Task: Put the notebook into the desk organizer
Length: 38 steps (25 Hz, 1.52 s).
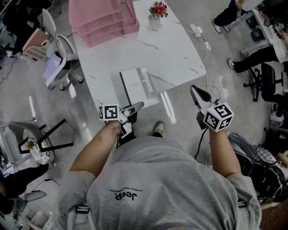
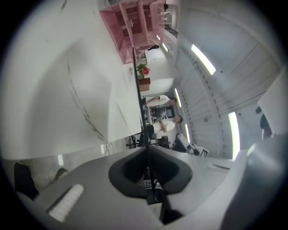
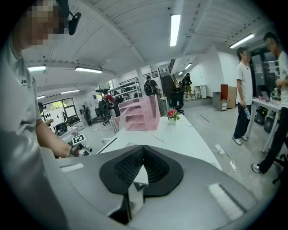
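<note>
At the far left corner of the white table stood the pink desk organizer, with its trays stepped one above the other; whether anything lay in them I could not tell. Nearer to the person, the left gripper was at the near edge of the table, turned on its side. Its jaws were closed almost fully on the near end of the notebook. In the left gripper view a thin dark edge, which I took for the notebook, ran straight out from between the closed tips. The notebook, grey with a dark strip along one side, lay flat on the table with its near end reaching a little over the table edge, well apart from the desk organizer. Further right, at the far end of the table, stood a small flower pot, not in the way. At the right, the right gripper hung in the air beside the table and touched nothing; its jaws were together and held nothing. I judged that the task was only at its beginning. The grasp seemed to be made, but the notebook was not yet lifted. It had yet to be carried across the table and slid into a tray of the desk organizer.
</note>
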Motion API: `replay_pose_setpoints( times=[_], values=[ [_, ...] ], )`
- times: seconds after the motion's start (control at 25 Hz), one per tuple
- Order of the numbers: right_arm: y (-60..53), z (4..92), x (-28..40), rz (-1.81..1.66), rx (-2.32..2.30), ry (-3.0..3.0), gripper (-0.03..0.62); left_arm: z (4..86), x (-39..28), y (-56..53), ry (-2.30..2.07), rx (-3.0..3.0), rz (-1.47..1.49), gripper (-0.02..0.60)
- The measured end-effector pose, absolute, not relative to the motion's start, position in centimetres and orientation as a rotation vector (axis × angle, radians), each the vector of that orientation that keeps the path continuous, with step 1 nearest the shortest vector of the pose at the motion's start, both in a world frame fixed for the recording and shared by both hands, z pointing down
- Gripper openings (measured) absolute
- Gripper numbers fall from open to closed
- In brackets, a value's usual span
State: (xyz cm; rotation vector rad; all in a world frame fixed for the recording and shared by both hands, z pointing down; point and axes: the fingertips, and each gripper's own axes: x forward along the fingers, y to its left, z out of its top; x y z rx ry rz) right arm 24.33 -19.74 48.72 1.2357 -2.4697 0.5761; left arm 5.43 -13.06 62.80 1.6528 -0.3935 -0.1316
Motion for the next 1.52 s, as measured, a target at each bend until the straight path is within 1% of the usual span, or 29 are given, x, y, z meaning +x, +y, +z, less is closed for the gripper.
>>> replay_pose_setpoints(
  times=[0.28,0.44,0.64,1.08,1.52],
  values=[
    [-21.4,47.6,22.6,0.550,1.231,-2.491,0.003,58.9,2.3,-17.9,-0.406,1.743,-0.188,0.066],
    [-22.3,47.6,21.7,0.548,1.227,-2.489,0.003,57.9,-0.5,-22.2,-0.449,1.842,-0.164,0.066],
    [-23.8,47.8,20.2,0.553,1.224,-2.479,0.003,56.9,-3.1,-26.6,-0.442,1.770,-0.226,0.066],
    [-26.8,48.4,17.7,0.570,1.247,-2.437,0.003,58.1,-6.6,-33.5,-0.414,1.800,-0.194,0.066],
    [-28.0,48.2,15.6,0.564,1.285,-2.402,0.003,59.7,-9.4,-35.7,-0.388,1.735,-0.191,0.066]
  ],
)
